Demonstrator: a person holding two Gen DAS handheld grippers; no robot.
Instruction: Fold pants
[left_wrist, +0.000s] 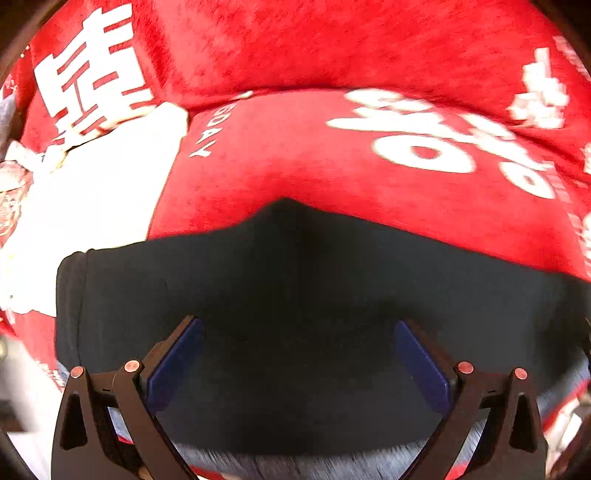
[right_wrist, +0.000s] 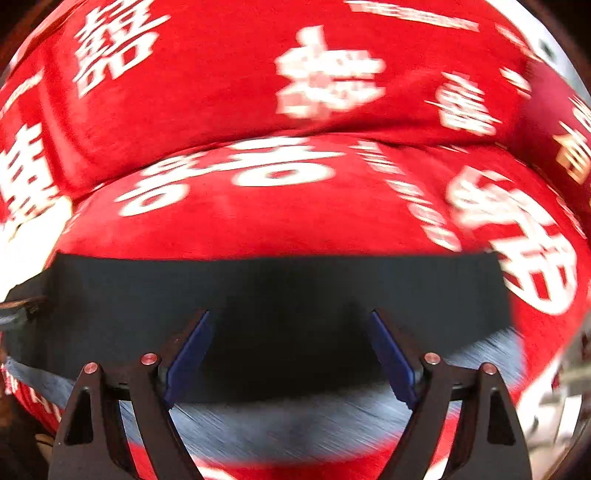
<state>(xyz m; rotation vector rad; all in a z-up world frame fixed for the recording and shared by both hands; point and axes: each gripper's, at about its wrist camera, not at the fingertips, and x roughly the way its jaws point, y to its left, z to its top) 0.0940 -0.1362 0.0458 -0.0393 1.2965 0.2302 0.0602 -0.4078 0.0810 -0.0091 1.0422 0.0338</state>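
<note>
Spread tongs over dark, flat pants

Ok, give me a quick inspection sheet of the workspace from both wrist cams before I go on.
Surface: red plush cover printed with white characters, rumpled into ridges.
Job's things: dark pants lying flat on the cover; a blue-grey layer shows beneath their near edge.
Clutter: white cloth left of the pants.
Grippers: left tool open above the pants; right tool open above the pants; neither holds fabric.
Cables: nothing seen.
Surroundings: edges blurred; cannot tell.
</note>
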